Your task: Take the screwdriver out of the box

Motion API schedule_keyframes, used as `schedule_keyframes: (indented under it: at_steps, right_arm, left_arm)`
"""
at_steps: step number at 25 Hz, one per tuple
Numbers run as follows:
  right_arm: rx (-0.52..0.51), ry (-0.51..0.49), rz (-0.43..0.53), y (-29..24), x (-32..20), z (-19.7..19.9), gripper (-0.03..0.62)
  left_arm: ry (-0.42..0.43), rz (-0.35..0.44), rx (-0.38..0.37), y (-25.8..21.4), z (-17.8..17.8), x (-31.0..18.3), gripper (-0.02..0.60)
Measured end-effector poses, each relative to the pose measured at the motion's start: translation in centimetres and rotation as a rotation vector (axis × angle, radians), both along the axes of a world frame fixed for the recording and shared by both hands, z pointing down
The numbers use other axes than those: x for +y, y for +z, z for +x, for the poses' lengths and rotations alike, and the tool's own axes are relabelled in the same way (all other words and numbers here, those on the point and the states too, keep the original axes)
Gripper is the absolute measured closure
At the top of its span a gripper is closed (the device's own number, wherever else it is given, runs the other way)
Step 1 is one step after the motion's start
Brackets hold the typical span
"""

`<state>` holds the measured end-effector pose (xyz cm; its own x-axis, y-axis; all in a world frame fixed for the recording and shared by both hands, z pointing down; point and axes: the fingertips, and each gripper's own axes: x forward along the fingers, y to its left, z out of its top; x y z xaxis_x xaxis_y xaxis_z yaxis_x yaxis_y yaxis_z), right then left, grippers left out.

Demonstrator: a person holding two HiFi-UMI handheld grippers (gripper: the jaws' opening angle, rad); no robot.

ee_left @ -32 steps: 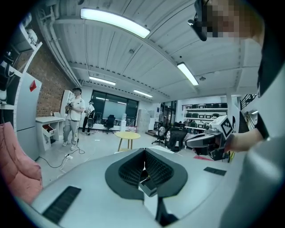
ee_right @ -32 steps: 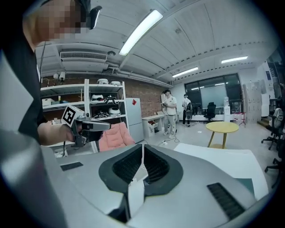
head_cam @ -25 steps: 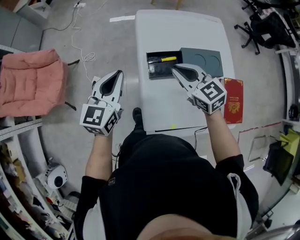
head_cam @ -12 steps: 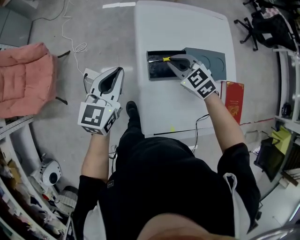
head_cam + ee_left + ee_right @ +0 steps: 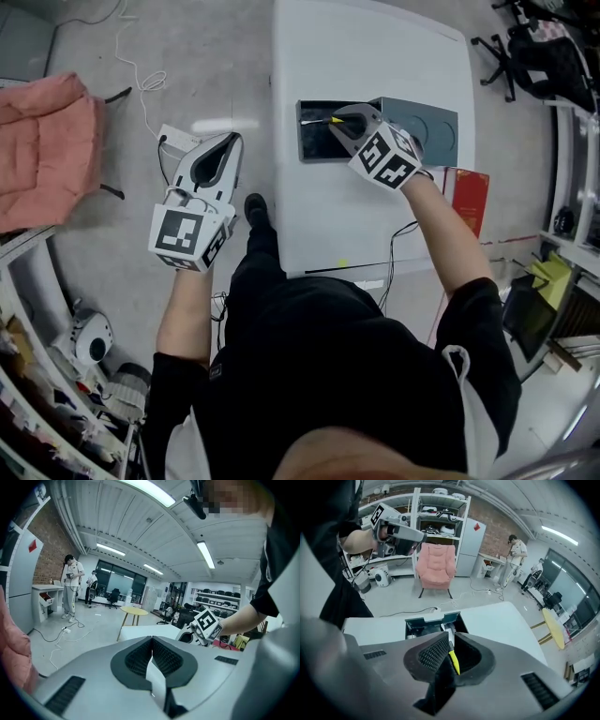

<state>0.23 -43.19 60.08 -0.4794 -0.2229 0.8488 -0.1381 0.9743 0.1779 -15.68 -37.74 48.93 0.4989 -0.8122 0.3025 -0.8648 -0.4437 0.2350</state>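
The screwdriver [image 5: 322,120] has a bright yellow handle and a thin metal shaft with a dark collar where the two meet. It sits at the far side of the open dark box [image 5: 315,146] on the white tabletop [image 5: 375,56], close along the box's far wall. Its long axis runs along that wall: the metal tip points toward the end of the box away from the lid [image 5: 427,122], and the yellow handle lies toward the lid end. Whether it rests on the box floor or is raised off it cannot be told.

The right tongs [image 5: 340,122] reach into the box from the lid side and are clamped on the yellow handle. In the right gripper view the handle [image 5: 453,661] sits pinched between the two ribbed pads (its butt end toward the camera), in line with the tongs, and the shaft runs out past their tips toward the box [image 5: 423,620].

The left tongs [image 5: 233,141] hang over the floor, well apart from the box and beyond the tabletop's left edge. In the left gripper view they [image 5: 151,641] are pressed together with nothing between them.
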Motion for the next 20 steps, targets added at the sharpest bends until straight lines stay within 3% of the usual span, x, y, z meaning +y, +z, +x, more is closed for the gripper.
schedule_keyframes:
  at_steps: [4,20]
  right_arm:
    - [0.084,-0.045,-0.017,2.0,-0.3,0.1,0.489]
    - [0.368,-0.150,-0.072,6.8,-0.9,1.7,0.473]
  left_arm:
    - [-0.011,-0.014,0.004,0.9,-0.4,-0.3,0.571]
    - [-0.052,-0.057,0.027,3.5,-2.3,-0.9,0.571]
